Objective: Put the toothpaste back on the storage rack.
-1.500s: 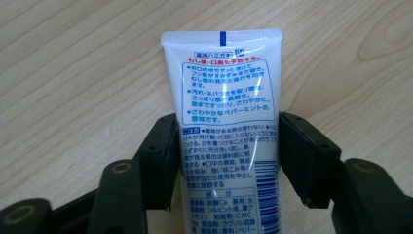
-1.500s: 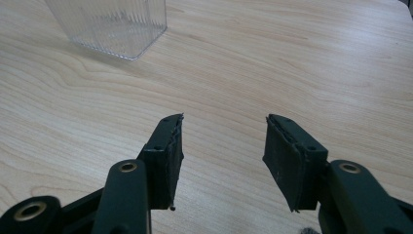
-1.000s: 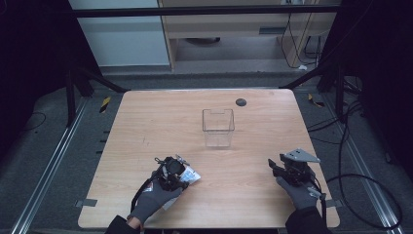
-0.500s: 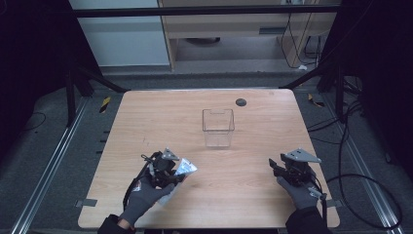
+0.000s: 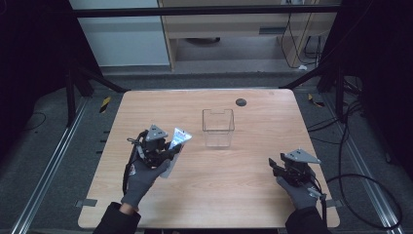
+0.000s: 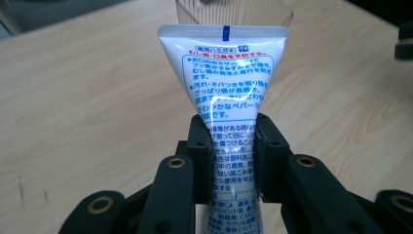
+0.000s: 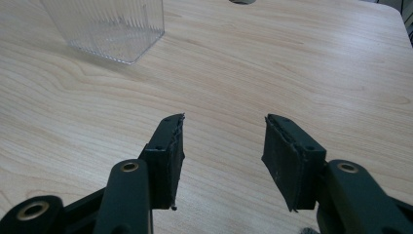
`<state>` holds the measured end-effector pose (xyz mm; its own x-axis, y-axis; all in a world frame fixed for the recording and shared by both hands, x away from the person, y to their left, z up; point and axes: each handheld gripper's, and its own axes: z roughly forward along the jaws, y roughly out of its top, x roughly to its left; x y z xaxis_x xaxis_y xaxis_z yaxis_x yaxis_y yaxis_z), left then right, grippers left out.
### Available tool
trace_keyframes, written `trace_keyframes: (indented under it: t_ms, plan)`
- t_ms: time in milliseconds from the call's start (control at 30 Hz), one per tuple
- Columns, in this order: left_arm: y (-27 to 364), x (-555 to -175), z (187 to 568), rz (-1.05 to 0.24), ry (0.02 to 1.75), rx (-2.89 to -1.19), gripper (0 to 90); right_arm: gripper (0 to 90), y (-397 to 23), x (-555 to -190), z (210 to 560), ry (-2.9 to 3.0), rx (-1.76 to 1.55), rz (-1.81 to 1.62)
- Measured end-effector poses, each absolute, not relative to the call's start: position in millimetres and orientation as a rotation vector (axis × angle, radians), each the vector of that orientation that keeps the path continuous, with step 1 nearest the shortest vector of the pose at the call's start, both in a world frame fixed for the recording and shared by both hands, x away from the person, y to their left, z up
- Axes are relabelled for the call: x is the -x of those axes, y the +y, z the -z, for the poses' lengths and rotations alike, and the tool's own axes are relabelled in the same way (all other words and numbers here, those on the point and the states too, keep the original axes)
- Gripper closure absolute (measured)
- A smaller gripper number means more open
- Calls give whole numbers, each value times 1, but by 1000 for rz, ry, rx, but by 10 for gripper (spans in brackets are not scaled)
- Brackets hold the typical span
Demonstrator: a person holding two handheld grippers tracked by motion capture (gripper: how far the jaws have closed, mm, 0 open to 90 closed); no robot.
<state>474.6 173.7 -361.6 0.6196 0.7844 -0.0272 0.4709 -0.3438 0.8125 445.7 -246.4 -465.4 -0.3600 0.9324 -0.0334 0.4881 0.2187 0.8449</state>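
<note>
Left gripper (image 5: 171, 149) — jaws pinched on the lower body of a white toothpaste tube (image 6: 225, 83), one pad against each side, the flat crimped end standing up beyond the tips and the cap end hidden below the jaws. Risk, as judged: the tube is soft and glossy, held by a narrow band, so it may slide or swing between the pads if the hand tilts or hurries; its long free end could catch the rim of the clear plastic container (image 5: 218, 127) and tip that light box over. Position: tube raised off the wooden table (image 5: 253, 195), left of the container and near it, not touching. Right gripper (image 7: 222, 163) — jaws spread with nothing between them, low over bare wood, well apart from the tube.
</note>
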Motion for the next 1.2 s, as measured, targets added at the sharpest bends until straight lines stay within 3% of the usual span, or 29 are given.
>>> trace_keyframes:
  t_ms: [433, 1200]
  plan:
    - [170, -508, 340, -597, 1011, -1735, 721, 493, -246, -446, 465, 1930, -1295, -1052]
    - [150, -561, 341, -588, 1014, -1513, 721, 493, -245, -446, 468, 1930, -1291, -1057]
